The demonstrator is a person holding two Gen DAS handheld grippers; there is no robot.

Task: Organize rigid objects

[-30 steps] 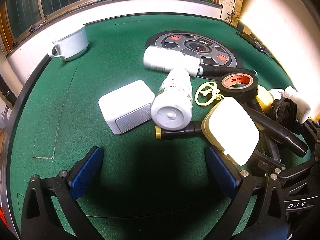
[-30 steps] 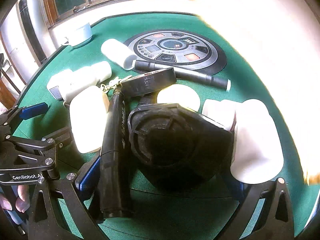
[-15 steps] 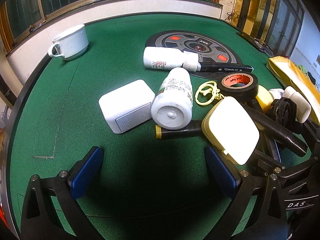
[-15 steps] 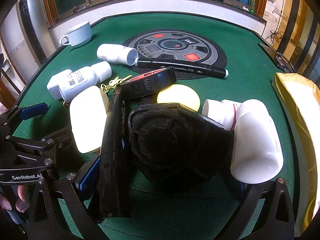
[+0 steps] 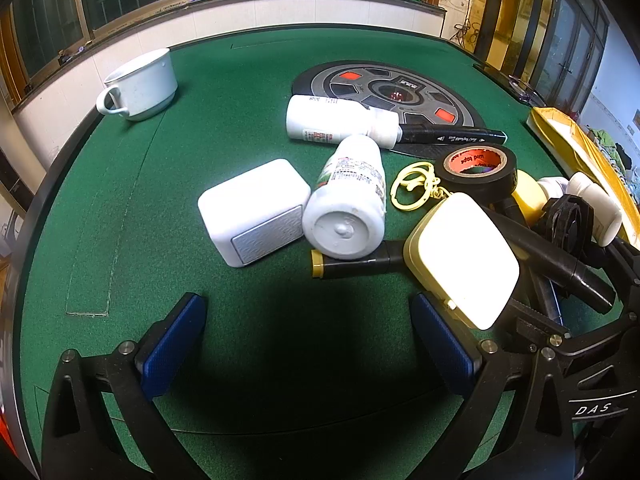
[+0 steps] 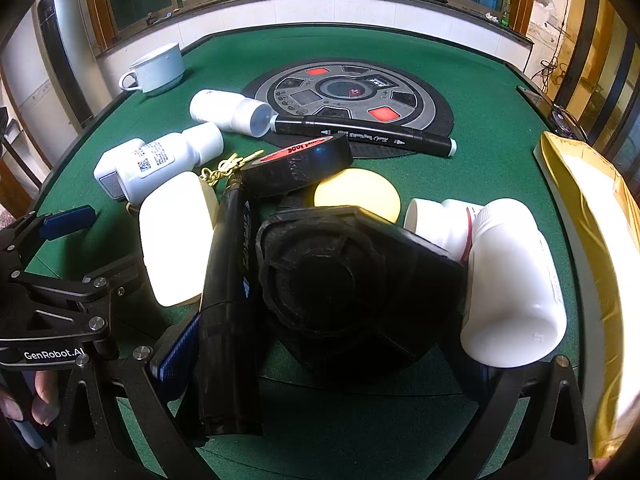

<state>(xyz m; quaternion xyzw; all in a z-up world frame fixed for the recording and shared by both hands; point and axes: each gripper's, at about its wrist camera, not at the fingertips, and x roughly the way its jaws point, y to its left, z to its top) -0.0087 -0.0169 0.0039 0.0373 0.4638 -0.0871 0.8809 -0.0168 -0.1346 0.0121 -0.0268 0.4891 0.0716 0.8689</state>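
Note:
My left gripper (image 5: 308,344) stands open over bare green felt, just short of a white box (image 5: 254,212) and a white bottle (image 5: 348,208) lying end-on. A second white bottle (image 5: 340,122) and a black marker (image 5: 452,136) lie farther back. To the right a cream case (image 5: 460,264), a black tape roll (image 5: 478,170) and a yellow key ring (image 5: 412,190) are piled together. My right gripper (image 6: 328,352) is open around a black round fan-like part (image 6: 348,280). A black tube (image 6: 228,300) lies over its left finger, and a large white bottle (image 6: 516,280) hides its right fingertip.
A pale mug (image 5: 140,80) stands at the far left. A round control panel (image 5: 384,92) is set in the table's middle. A gold envelope (image 6: 580,208) lies along the right edge. A yellow disc (image 6: 356,196) sits behind the black part. Fingers of a hand (image 6: 24,404) show at lower left.
The bright glare that washed out the right side a second ago has gone. Neither gripper nor any object has moved.

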